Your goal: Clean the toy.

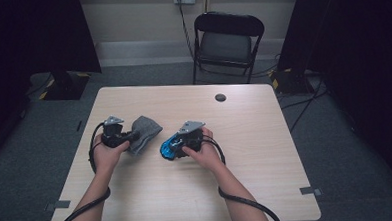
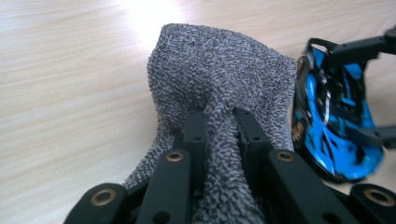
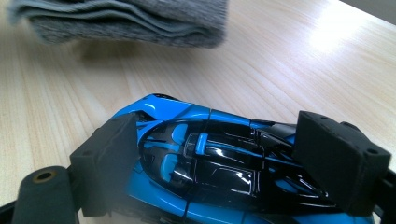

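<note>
A folded grey terry cloth (image 1: 146, 131) is at the middle left of the table, and my left gripper (image 1: 134, 136) is shut on its near edge. In the left gripper view the two black jaws pinch a ridge of the cloth (image 2: 219, 74) between their tips, left gripper (image 2: 219, 119). A glossy blue and black toy car (image 1: 166, 151) lies just right of the cloth. My right gripper (image 1: 178, 144) is shut across the car's body. In the right gripper view the pads (image 3: 109, 161) press on both sides of the car (image 3: 210, 158), right gripper (image 3: 219, 163). The cloth (image 3: 126, 18) hangs above the table there, casting a shadow.
The wooden table (image 1: 247, 178) has a round dark cable hole (image 1: 220, 97) near its far edge. A black folding chair (image 1: 228, 39) stands beyond the table. Cables run across the floor (image 1: 303, 101) at the right, and dark curtains flank both sides.
</note>
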Tool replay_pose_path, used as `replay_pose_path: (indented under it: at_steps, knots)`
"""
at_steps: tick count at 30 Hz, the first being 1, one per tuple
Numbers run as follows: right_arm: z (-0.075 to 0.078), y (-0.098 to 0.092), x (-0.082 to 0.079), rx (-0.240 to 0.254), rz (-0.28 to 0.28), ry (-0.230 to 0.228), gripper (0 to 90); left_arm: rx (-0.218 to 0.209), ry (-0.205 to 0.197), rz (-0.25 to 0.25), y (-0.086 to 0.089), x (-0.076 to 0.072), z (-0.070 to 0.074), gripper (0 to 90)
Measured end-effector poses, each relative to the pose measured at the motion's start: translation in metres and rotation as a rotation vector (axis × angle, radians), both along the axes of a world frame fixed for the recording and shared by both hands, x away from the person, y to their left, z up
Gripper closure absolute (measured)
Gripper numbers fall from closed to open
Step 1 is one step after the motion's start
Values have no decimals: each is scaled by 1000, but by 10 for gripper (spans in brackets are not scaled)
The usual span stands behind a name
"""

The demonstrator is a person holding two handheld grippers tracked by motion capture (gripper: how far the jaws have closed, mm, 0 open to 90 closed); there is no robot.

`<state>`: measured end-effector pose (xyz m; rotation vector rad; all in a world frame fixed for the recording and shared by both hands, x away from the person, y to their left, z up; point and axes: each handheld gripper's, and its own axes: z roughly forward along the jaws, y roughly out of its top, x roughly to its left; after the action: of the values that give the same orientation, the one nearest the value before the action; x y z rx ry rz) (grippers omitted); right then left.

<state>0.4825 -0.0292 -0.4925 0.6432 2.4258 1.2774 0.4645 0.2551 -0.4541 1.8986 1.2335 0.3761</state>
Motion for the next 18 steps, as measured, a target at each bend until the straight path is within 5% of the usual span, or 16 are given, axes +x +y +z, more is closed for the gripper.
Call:
replay_pose_path:
  at_steps: [18]
  knots:
    - [1, 0, 1, -11, 8, 6, 138, -7, -6, -39, -49, 38, -8, 773]
